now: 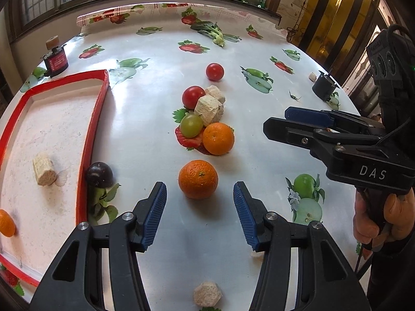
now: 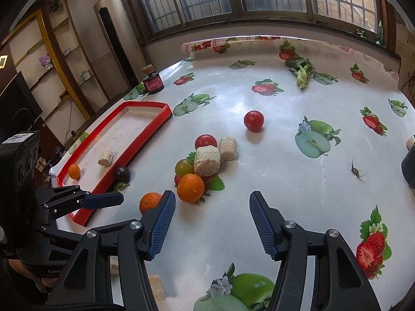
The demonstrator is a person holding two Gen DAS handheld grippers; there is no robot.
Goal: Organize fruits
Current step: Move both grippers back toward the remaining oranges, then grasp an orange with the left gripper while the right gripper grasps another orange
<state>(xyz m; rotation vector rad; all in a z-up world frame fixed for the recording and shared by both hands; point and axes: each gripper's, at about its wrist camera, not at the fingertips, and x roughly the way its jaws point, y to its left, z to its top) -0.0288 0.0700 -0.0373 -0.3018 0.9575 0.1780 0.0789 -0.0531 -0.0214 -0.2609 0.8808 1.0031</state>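
Left wrist: orange (image 1: 198, 179) before tool (image 1: 199, 199)

The small orange (image 1: 6, 223) in the red tray (image 1: 83, 155) is cut by the left edge of the left wrist view. A beige block (image 1: 207, 294) at the near edge is partly cropped. In the right wrist view, the near orange (image 2: 150, 201) is partly hidden behind a finger (image 2: 160, 223) of the right gripper (image 2: 211, 224). The dark container (image 2: 409, 167) is cut off at the right edge. The small insect-like object (image 2: 356, 171) is too small to identify.

orange (image 1: 198, 178) alone on table, second orange (image 1: 218, 138) touching green grape (image 1: 191, 125), perhaps a plum (image 1: 99, 175) against red tray (image 1: 83, 171)
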